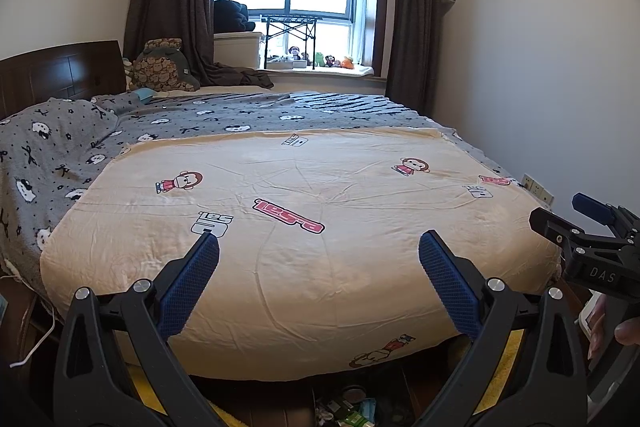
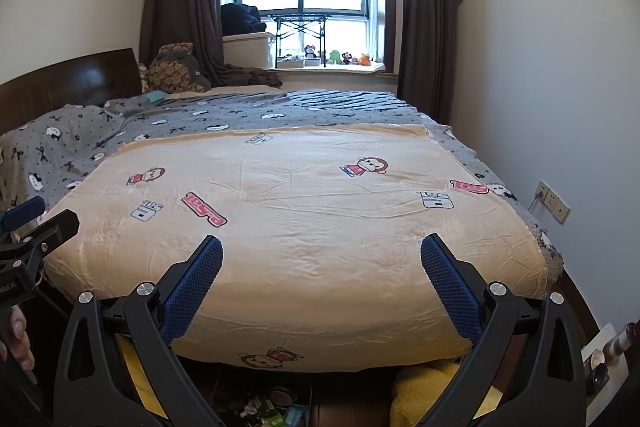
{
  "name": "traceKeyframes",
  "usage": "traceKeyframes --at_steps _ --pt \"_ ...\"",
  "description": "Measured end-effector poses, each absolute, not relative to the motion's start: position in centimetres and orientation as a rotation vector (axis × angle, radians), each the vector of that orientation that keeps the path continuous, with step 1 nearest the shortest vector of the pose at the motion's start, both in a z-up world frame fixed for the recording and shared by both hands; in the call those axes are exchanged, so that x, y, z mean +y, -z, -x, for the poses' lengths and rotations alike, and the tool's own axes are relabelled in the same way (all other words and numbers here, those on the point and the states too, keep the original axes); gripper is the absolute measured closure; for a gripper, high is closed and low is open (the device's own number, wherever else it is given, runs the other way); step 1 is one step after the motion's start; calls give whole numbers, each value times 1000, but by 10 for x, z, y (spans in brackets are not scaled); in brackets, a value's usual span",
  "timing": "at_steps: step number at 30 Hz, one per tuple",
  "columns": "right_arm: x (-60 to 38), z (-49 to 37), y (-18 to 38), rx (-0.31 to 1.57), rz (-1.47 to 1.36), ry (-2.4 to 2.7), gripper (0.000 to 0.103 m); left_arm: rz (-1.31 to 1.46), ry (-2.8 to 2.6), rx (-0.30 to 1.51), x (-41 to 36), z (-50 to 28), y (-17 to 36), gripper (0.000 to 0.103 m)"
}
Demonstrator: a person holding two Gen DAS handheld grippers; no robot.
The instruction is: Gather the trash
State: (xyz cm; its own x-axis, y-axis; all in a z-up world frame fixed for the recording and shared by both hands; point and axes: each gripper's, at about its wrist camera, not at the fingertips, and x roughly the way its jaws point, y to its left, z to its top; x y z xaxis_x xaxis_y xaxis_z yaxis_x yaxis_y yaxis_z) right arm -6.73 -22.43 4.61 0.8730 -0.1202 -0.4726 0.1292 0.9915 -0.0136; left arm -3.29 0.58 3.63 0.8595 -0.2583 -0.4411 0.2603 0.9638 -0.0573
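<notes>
A heap of trash [image 1: 348, 409], small green and blue wrappers and a round lid, lies on the dark floor at the foot of the bed; it also shows in the right wrist view [image 2: 272, 409]. My left gripper [image 1: 319, 247] is open and empty, held above the bed's near edge. My right gripper [image 2: 321, 249] is open and empty, also above the bed's near edge. The right gripper shows at the right edge of the left wrist view [image 1: 560, 215]. The left gripper shows at the left edge of the right wrist view [image 2: 44, 215].
A bed with a cream cartoon blanket [image 1: 304, 227] and a grey quilt [image 1: 60, 147] fills the room. A yellow mat [image 2: 432, 391] lies on the floor by the trash. A white wall [image 1: 540, 67] stands at the right. A window sill with toys [image 1: 320, 61] is at the back.
</notes>
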Motion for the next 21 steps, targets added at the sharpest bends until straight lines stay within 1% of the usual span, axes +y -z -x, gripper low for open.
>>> traceKeyframes --at_steps 21 --pt "-226 67 -47 492 -19 137 4 -14 277 462 7 33 -37 8"
